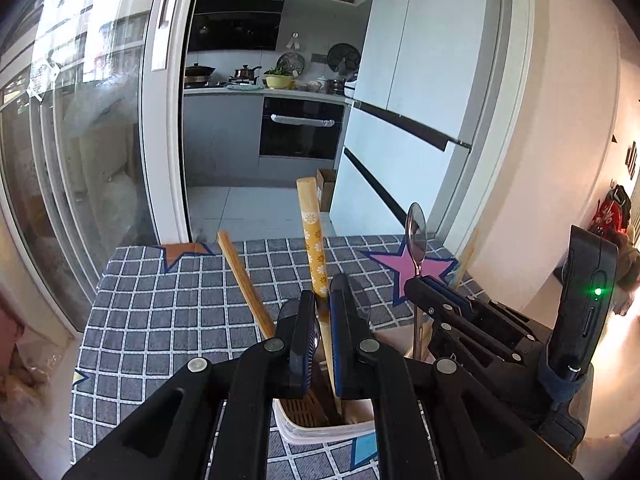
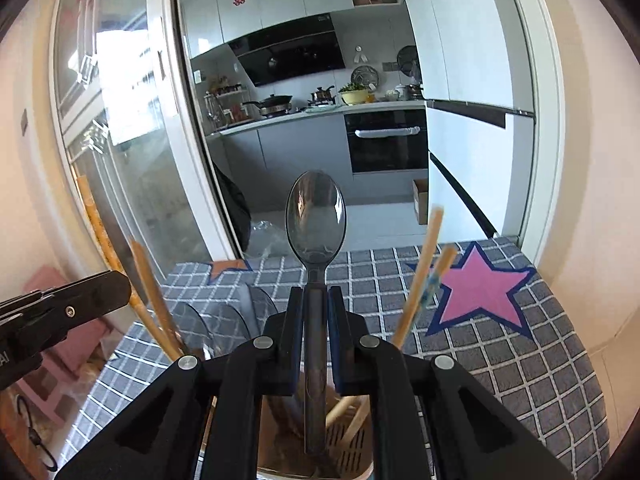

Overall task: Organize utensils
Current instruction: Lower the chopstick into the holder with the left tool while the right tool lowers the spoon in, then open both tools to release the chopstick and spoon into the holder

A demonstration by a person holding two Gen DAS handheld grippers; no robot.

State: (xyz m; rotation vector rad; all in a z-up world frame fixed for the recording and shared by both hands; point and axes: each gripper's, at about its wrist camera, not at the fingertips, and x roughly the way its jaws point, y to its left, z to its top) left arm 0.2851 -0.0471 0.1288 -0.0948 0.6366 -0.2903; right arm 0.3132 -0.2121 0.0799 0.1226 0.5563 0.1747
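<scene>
My left gripper [image 1: 323,290] is shut on a wooden utensil with a yellow flowered handle [image 1: 314,248], held upright over the utensil holder [image 1: 320,428]. My right gripper [image 2: 315,294] is shut on a metal spoon [image 2: 315,216], bowl up, its handle reaching down into the same holder [image 2: 352,448]. The right gripper also shows in the left wrist view [image 1: 434,286], holding the spoon [image 1: 416,232]. Wooden chopsticks [image 1: 244,280] lean out of the holder on the left, and another pair [image 2: 424,276] leans on the right.
The holder stands on a table with a grey checked cloth [image 1: 160,320] bearing star patches [image 2: 480,288]. A clear rack [image 2: 224,316] stands behind the holder. A sliding glass door [image 1: 80,120], kitchen and fridge [image 1: 420,80] lie beyond the table's far edge.
</scene>
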